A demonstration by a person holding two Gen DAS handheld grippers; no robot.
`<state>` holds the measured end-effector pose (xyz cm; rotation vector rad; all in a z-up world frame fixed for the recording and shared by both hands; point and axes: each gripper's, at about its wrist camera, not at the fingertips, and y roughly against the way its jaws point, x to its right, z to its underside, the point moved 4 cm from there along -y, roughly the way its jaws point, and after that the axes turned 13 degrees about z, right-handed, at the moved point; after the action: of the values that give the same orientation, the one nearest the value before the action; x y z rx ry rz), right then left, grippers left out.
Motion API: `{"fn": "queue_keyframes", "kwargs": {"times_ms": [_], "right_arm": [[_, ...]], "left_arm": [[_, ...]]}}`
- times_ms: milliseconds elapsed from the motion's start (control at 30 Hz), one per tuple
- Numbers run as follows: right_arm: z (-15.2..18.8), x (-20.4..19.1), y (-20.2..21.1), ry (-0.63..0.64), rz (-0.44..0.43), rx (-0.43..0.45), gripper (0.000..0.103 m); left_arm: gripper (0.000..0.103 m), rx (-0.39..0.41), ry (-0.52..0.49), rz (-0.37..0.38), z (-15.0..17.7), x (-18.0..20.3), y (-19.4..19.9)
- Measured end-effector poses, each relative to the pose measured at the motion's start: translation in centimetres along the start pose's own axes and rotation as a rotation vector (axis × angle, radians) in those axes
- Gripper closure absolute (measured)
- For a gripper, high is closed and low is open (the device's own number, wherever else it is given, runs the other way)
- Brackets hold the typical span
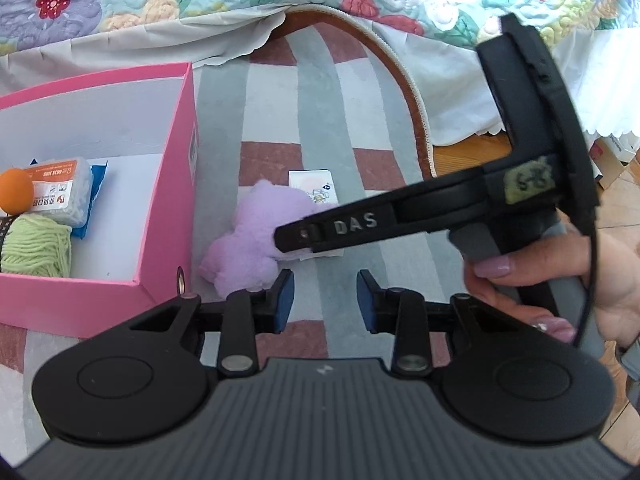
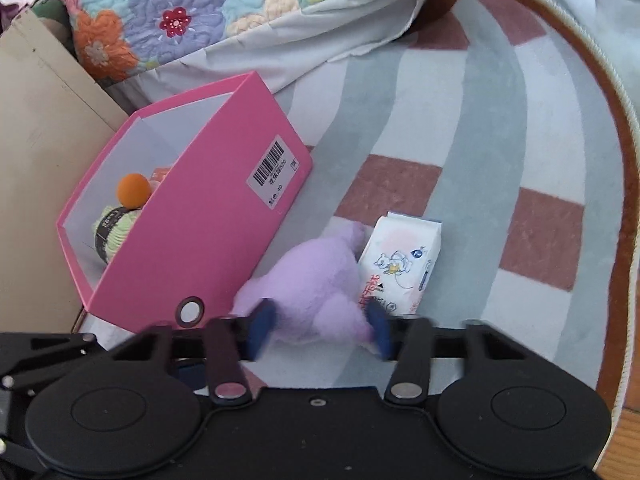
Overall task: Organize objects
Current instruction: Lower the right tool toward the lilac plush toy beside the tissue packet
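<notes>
A purple plush toy [image 2: 316, 276] lies on the striped rug beside a pink box [image 2: 208, 216]. My right gripper [image 2: 320, 328] points down at it, and its blue pads [image 2: 262, 326] press into the plush from both sides. In the left wrist view the right gripper [image 1: 292, 238] reaches the plush toy [image 1: 248, 240] from the right, held by a hand [image 1: 520, 276]. My left gripper [image 1: 325, 300] hovers just in front of the toy, pads apart with only rug between them. A white tissue packet [image 2: 400, 264] lies against the toy's far side.
The pink box [image 1: 168, 184] holds an orange ball [image 1: 16, 196], green yarn [image 1: 36, 246] and a white packet [image 1: 60, 196]. A floral quilt [image 2: 180, 12] hangs behind. A beige board [image 2: 36, 160] stands left of the box. The rug's brown edge [image 1: 416, 112] curves at right, beside wooden floor.
</notes>
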<state>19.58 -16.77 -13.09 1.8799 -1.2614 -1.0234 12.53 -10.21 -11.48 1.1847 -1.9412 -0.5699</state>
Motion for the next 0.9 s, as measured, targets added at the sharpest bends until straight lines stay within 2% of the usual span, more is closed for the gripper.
{"fn": "queue_keyframes", "kwargs": {"times_ms": [133, 367, 567, 667, 767, 900], "right_arm": [[0.9, -0.1, 0.8, 0.016, 0.024, 0.001, 0.071], [3.6, 0.5, 2.3, -0.036, -0.030, 0.019, 0.078], [5.9, 2.1, 4.4, -0.102, -0.073, 0.085, 0.081], [7.0, 3.2, 4.6, -0.163, -0.073, 0.060, 0.081], [8.1, 3.1, 4.9, -0.190, -0.066, 0.049, 0.081], [9.0, 2.7, 5.7, -0.186, -0.018, 0.060, 0.081]], "left_arm": [[0.070, 0.006, 0.027, 0.007, 0.1, -0.5, 0.4], [0.069, -0.038, 0.000, 0.049, 1.1, -0.3, 0.7], [0.066, -0.059, 0.009, 0.088, 2.0, 0.0, 1.3], [0.065, -0.100, -0.028, 0.028, 2.2, 0.5, 1.0], [0.064, -0.124, -0.006, 0.060, 2.3, 0.8, 0.8], [0.064, -0.123, -0.011, 0.049, 2.5, 0.7, 0.9]]}}
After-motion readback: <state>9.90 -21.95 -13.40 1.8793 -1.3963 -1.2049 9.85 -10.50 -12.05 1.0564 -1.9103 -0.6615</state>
